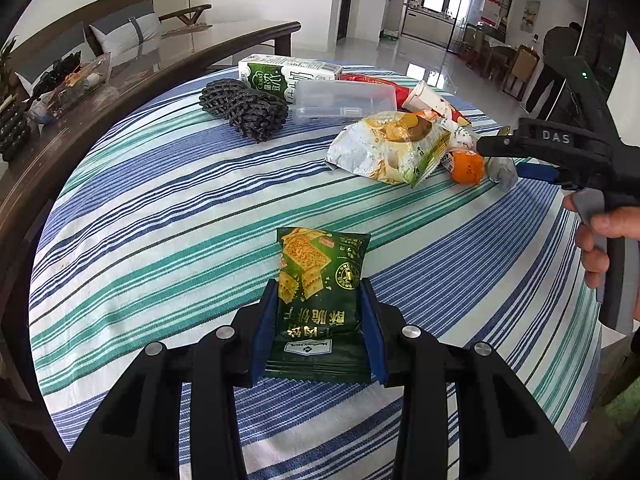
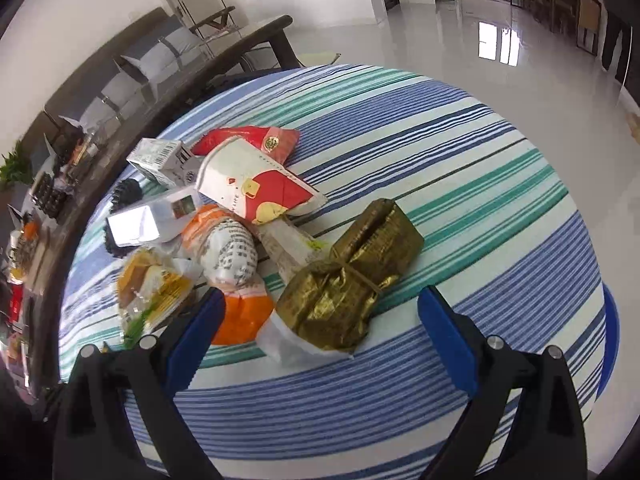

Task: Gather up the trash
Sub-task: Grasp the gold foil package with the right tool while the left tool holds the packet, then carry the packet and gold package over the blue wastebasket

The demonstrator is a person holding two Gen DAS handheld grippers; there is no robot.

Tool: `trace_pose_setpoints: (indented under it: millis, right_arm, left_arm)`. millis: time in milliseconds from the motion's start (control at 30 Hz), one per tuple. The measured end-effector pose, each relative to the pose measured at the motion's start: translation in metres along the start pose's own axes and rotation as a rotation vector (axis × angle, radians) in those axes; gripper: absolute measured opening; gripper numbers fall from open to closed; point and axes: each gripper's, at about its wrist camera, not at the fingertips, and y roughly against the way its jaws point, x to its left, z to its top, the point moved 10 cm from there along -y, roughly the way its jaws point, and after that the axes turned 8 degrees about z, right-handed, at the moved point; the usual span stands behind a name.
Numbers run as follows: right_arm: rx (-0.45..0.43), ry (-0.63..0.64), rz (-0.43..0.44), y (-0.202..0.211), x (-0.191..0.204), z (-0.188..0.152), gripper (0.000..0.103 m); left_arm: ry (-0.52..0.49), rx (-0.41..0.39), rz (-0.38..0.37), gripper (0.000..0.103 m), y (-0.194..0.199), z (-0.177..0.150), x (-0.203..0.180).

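Note:
My left gripper is shut on a green cracker packet and holds it over the striped tablecloth. A trash pile lies at the far right: a silver snack bag, an orange wrapper, a paper cup, a clear plastic box, a milk carton and black foam netting. My right gripper is open, its fingers either side of a crumpled gold wrapper. The right gripper also shows in the left wrist view, beside the pile.
A dark wooden side table with a glass dish borders the left of the round table. In the right wrist view a paper cup, a red packet and an orange wrapper crowd around the gold wrapper. The table edge is at the right.

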Motion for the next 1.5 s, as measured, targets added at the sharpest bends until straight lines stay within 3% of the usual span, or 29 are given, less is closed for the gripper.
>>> trace_pose_setpoints:
  millis: [67, 167, 300, 400, 500, 600, 700, 900, 1133, 1233, 1367, 1400, 1467, 1500]
  right_arm:
    - [-0.004, 0.027, 0.031, 0.009, 0.0, -0.002, 0.048]
    - [0.033, 0.139, 0.013, 0.028, -0.004, -0.013, 0.041]
    - [0.156, 0.311, 0.127, 0.054, 0.007, -0.05, 0.041]
    - [0.272, 0.347, 0.278, 0.072, 0.016, -0.081, 0.041]
    - [0.284, 0.37, 0.199, 0.073, -0.006, -0.088, 0.045]
    - [0.275, 0.314, 0.161, 0.073, -0.028, -0.087, 0.047]
    - [0.246, 0.304, 0.134, 0.078, -0.037, -0.081, 0.057]
    - [0.265, 0.334, 0.202, 0.081, -0.011, -0.084, 0.063]
    - [0.264, 0.363, 0.139, 0.065, 0.0, -0.075, 0.064]
    - [0.289, 0.4, 0.098, 0.052, 0.01, -0.079, 0.066]
    - [0.315, 0.419, 0.048, 0.038, 0.011, -0.084, 0.065]
    - [0.318, 0.416, 0.048, 0.037, 0.011, -0.085, 0.056]
    - [0.318, 0.42, 0.045, 0.036, 0.012, -0.086, 0.044]
    - [0.315, 0.419, 0.045, 0.036, 0.012, -0.086, 0.044]
  left_arm:
    - [-0.003, -0.003, 0.001, 0.041, 0.002, -0.002, -0.002]
    - [-0.011, -0.017, 0.005, 0.046, 0.006, -0.003, -0.002]
    - [-0.02, -0.031, 0.004, 0.072, 0.008, -0.004, -0.004]
    - [-0.019, -0.02, -0.004, 0.079, 0.006, -0.007, -0.002]
    - [-0.035, 0.001, 0.001, 0.082, 0.001, -0.012, 0.001]
    - [-0.052, 0.008, 0.016, 0.084, 0.002, -0.013, 0.005]
    - [-0.045, 0.016, 0.016, 0.084, 0.005, -0.014, 0.009]
    - [-0.103, 0.014, -0.013, 0.087, 0.012, -0.012, -0.001]
    - [-0.135, 0.047, 0.002, 0.087, -0.002, -0.014, -0.003]
    - [-0.13, 0.055, 0.01, 0.093, -0.006, -0.014, 0.0]
    - [-0.118, 0.07, 0.016, 0.094, -0.008, -0.012, 0.002]
    - [-0.117, 0.073, 0.021, 0.094, -0.008, -0.012, 0.002]
    - [-0.119, 0.067, 0.014, 0.085, -0.005, -0.012, 0.0]
    - [-0.125, 0.059, 0.012, 0.076, -0.003, -0.012, -0.001]
